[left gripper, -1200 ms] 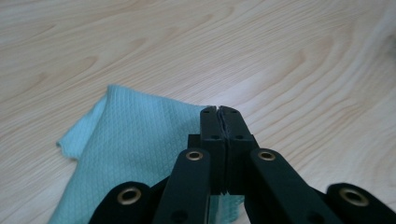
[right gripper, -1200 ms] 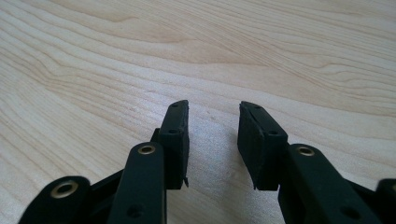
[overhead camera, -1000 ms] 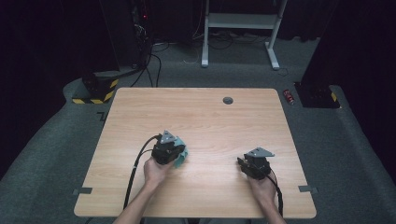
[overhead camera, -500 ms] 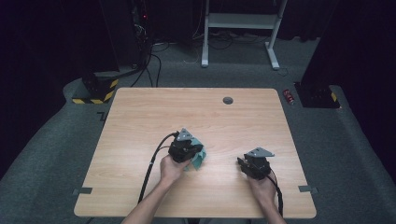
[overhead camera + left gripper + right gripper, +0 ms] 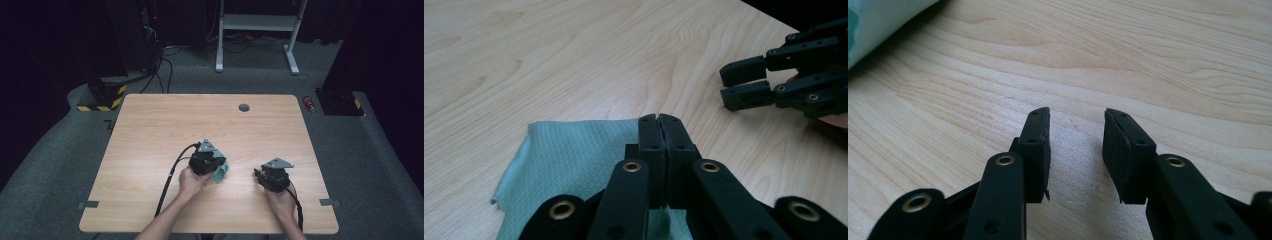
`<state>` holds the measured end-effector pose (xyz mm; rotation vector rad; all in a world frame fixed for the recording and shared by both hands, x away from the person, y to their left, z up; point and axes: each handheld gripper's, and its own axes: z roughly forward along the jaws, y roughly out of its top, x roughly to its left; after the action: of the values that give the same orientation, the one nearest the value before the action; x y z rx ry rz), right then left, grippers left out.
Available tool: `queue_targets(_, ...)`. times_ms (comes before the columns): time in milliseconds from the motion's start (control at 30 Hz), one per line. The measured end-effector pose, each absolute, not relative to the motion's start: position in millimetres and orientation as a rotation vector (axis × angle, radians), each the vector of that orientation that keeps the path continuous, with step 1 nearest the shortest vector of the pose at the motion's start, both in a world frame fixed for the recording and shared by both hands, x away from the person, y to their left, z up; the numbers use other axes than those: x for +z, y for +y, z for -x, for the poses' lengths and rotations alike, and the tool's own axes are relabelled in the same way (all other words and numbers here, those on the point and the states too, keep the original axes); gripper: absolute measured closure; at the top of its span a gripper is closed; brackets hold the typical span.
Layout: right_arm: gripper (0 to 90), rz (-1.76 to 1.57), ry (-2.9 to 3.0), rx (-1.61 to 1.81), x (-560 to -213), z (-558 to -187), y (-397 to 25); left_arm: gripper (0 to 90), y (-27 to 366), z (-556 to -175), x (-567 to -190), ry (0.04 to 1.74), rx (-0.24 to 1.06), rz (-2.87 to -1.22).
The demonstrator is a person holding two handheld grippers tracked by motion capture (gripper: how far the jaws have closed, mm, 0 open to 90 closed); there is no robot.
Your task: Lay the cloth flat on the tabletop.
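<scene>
A teal cloth [image 5: 221, 174] lies on the wooden table [image 5: 165, 125] near its front middle, partly under my left gripper [image 5: 216, 167]. In the left gripper view the left gripper [image 5: 659, 119] has its jaws pressed together on a fold of the cloth [image 5: 569, 160], which spreads out to the left below them. My right gripper [image 5: 259, 175] rests a short way to the right, open, its tips toward the cloth. In its own view the right gripper [image 5: 1075, 125] has bare wood between the jaws, and a cloth edge [image 5: 878, 20] lies at the top left.
A round cable hole [image 5: 244, 107] sits near the table's far edge. On the floor beyond are a red can [image 5: 310, 103], a yellow-and-black striped base [image 5: 102, 97] and a white desk frame [image 5: 260, 22]. Cables trail from both grippers toward the front edge.
My left gripper has slid to the right across the table, dragging the teal cloth with it toward the right gripper. The right gripper has stayed in place.
</scene>
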<state>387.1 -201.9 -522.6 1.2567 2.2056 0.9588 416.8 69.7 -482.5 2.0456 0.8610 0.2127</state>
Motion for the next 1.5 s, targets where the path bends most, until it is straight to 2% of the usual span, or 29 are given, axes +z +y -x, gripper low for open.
queue_targets(200, 63.7, -1.257, 2.206, 0.959, -522.6, -387.2, -202.0, 86.6, 64.5, -414.8, -485.6, 0.857, 0.228, -2.073)
queue_targets(333, 63.6, -1.257, 2.211, 0.964, -522.5, -388.1, -202.5, 80.3, 63.8, -412.1, -486.0, 0.843, 0.241, -2.121)
queue_targets(567, 63.9, -1.252, 2.218, 0.964, -522.1, -388.9, -202.6, 71.0, 69.4, -404.4, -479.7, 0.848, 0.265, -2.113)
queue_targets(900, 65.2, -1.12, 2.288, 1.061, -505.5, -382.8, -181.2, 60.2, 106.7, -378.1, -472.4, 0.923, 0.313, -2.054)
queue_targets(1000, 65.1, -1.051, 2.335, 1.106, -499.0, -382.7, -164.0, 51.7, 119.2, -368.3, -474.0, 0.963, 0.364, -2.054)
queue_targets(1133, 65.0, -1.003, 2.373, 1.128, -498.0, -383.4, -148.8, 47.4, 136.2, -358.7, -480.0, 1.031, 0.383, -2.035)
queue_targets(1500, 64.8, -0.846, 2.478, 1.15, -497.7, -380.1, -113.5, 46.3, 153.2, -338.8, -498.3, 1.142, 0.382, -2.023)
